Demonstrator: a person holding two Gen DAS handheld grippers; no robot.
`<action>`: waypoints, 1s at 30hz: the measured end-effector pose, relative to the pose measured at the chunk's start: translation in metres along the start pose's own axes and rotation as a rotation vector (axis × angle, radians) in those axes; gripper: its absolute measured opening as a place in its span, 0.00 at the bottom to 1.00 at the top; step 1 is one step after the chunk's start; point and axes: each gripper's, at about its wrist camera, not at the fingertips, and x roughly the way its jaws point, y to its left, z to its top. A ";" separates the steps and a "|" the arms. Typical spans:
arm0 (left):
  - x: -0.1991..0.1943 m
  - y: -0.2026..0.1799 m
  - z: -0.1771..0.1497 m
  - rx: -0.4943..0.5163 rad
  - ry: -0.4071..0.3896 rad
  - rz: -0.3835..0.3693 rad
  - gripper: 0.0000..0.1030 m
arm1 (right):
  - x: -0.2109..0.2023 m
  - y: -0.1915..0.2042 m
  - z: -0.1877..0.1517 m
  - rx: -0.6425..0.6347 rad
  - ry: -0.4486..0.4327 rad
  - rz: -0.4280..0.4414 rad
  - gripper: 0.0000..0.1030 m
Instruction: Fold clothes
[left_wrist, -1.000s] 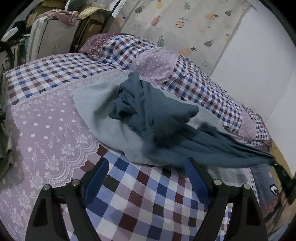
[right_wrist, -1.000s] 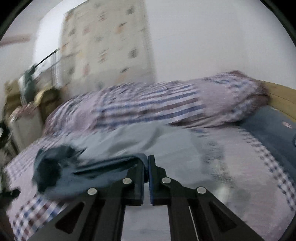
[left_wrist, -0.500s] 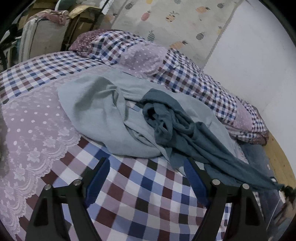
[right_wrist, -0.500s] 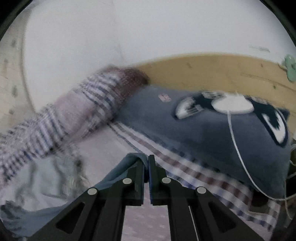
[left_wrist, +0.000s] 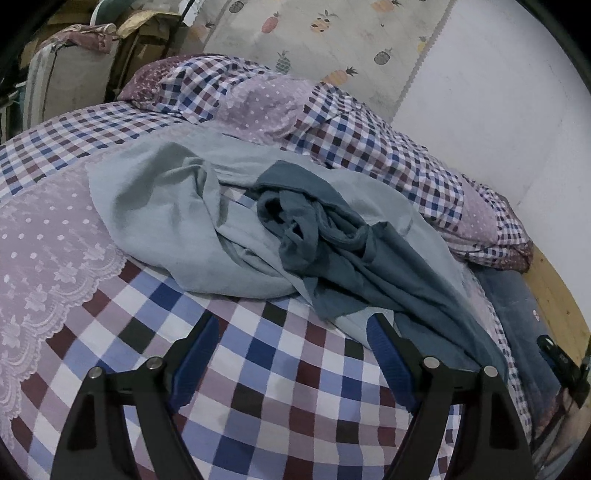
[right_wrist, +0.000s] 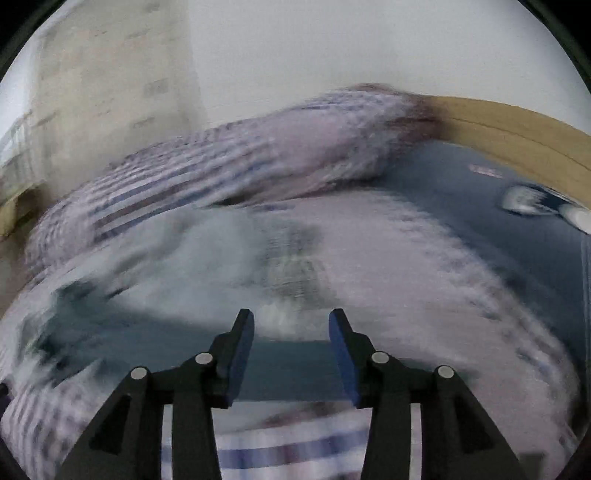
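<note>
Garments lie heaped at the middle of a checked bedspread (left_wrist: 280, 402) — a dark teal garment (left_wrist: 332, 243) bunched and twisted on top of a paler grey-green garment (left_wrist: 159, 206), with a rolled quilt (left_wrist: 369, 144) behind them along the wall. The left gripper (left_wrist: 291, 354) hovers low over the bedspread just short of the pile, its blue-padded jaws spread wide and holding nothing. The right gripper (right_wrist: 291, 354), seen in a heavily motion-blurred right wrist view, also has its jaws apart and empty; a band of teal cloth lies beneath them, though whether the pads touch it cannot be told from the blur.

The step in hand looks to be separating the teal piece and laying it flat before any fold. Done well, that likely means each gripper taking a clean single-layer edge or corner — not the knotted centre — and pulling the two ends apart so the wrinkles fall out, while avoiding the pale garment underneath.

The teal fabric looks thin and limp, its near end trailing in a long tail toward the bed's right edge near a wooden frame (left_wrist: 557, 295). The pale piece is spread wider, with deep soft creases; neither is folded yet.
</note>
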 end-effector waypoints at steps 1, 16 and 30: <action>0.000 0.000 0.000 -0.001 0.000 -0.006 0.83 | 0.006 0.025 -0.003 -0.054 0.005 0.050 0.45; -0.003 0.017 0.006 -0.043 0.018 -0.092 0.83 | 0.111 0.261 -0.010 -0.422 0.085 0.297 0.47; -0.001 0.023 0.010 -0.076 0.029 -0.132 0.83 | 0.142 0.260 0.004 -0.391 0.119 0.287 0.05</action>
